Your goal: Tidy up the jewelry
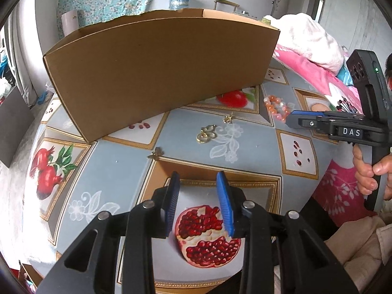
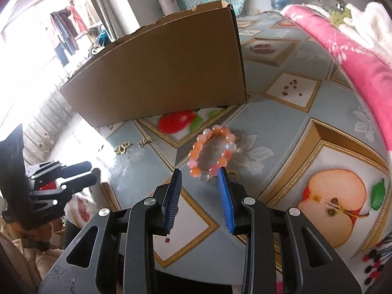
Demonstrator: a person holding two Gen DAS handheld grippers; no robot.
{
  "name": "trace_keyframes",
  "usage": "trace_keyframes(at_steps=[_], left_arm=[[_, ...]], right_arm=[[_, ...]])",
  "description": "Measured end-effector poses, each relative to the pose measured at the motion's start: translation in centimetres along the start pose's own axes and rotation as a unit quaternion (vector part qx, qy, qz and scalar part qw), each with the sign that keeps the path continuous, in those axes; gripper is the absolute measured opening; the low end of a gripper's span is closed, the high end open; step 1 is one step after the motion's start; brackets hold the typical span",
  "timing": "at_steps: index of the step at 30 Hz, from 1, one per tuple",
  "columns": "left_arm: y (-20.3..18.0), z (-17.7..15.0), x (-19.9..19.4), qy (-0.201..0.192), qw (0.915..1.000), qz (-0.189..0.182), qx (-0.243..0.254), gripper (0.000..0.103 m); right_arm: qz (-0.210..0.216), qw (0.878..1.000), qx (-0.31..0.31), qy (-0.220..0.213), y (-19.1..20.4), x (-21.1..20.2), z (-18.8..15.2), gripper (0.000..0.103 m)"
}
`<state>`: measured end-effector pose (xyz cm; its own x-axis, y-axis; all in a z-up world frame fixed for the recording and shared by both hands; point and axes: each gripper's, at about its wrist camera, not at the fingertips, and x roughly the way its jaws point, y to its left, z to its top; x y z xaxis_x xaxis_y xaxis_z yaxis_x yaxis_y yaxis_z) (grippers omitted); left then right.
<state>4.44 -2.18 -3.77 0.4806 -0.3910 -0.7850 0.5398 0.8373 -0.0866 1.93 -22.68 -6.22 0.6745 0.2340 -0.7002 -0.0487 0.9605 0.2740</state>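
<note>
Plainly, near to far from each tool:

Left gripper [image 1: 199,178]: jaws spread partway, nothing between the blue pads; only the printed pomegranate of the tablecloth [image 1: 245,147] shows under the gap.

Right gripper [image 2: 200,174]: jaws spread partway, nothing pinched; the right pad's tip stands at the near beads of the bracelet, and whether it touches them cannot be told.

Beaded bracelet [image 2: 212,153]: lies flat on the cloth just ahead of the right gripper's tips, its near arc at the mouth of the gap and set a little toward the right pad; the loop runs long from near-left to far-right.

Key relation: the bracelet lies straight ahead of the right gripper and well apart from the left one, so the right hand is judged the nearer for it; a short push forward and down should bring one side of the loop between the pads.

Gold rings [image 1: 207,133]: a small cluster ahead of the left gripper, slightly right of its line, about midway to the box.

Small gold pieces: one charm [image 1: 156,152] ahead-left of the left tips, another [image 1: 228,119] beyond the rings.

Cardboard box [image 1: 156,73]: stands farthest, open-topped, behind all the jewelry; judged the likely place for it.

Risk: round beads may roll out from under a pad.
</note>
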Motion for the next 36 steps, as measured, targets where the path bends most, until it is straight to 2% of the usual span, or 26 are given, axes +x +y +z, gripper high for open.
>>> trace_keyframes(at_steps=[3,11,15,21,27,29,32,36], left_arm=[[-0.1,0.2,0.2,-0.002,1.0000,-0.002,-0.002,0.030],[-0.4,1.4,0.7,-0.031,0.9995,-0.011,-0.001,0.030],[-0.5,2.3,1.6,-0.028,0.9996,-0.005,0.001,0.030],[-0.6,3.0,2.4,-0.023,0.9996,0.011,0.012,0.030],[-0.5,3.1,2.9,-0.019,0.9996,0.011,0.016,0.027],[-0.4,3.1,2.9,-0.021,0.9997,0.008,0.010,0.022],[-0.6,3.0,2.9,-0.020,0.9995,0.012,0.024,0.016],[-0.9,3.0,3.1,-0.017,0.9988,0.014,0.044,0.016]], right_arm=[[0.004,1.000,-0.003,-0.003,0.5,0.7,0.6,0.031],[-0.019,1.000,-0.008,-0.016,1.9,2.6,2.7,0.031],[-0.001,1.000,0.004,-0.021,1.8,2.0,2.3,0.031],[0.002,0.999,0.006,-0.033,0.8,0.1,1.1,0.031],[0.003,0.999,0.011,-0.043,0.1,-0.8,0.8,0.031],[0.003,0.999,0.013,-0.045,-0.1,-0.9,0.8,0.031],[0.002,0.999,0.015,-0.047,-0.1,-0.9,0.6,0.031],[-0.001,0.999,0.018,-0.049,-0.4,-1.2,0.3,0.031]])
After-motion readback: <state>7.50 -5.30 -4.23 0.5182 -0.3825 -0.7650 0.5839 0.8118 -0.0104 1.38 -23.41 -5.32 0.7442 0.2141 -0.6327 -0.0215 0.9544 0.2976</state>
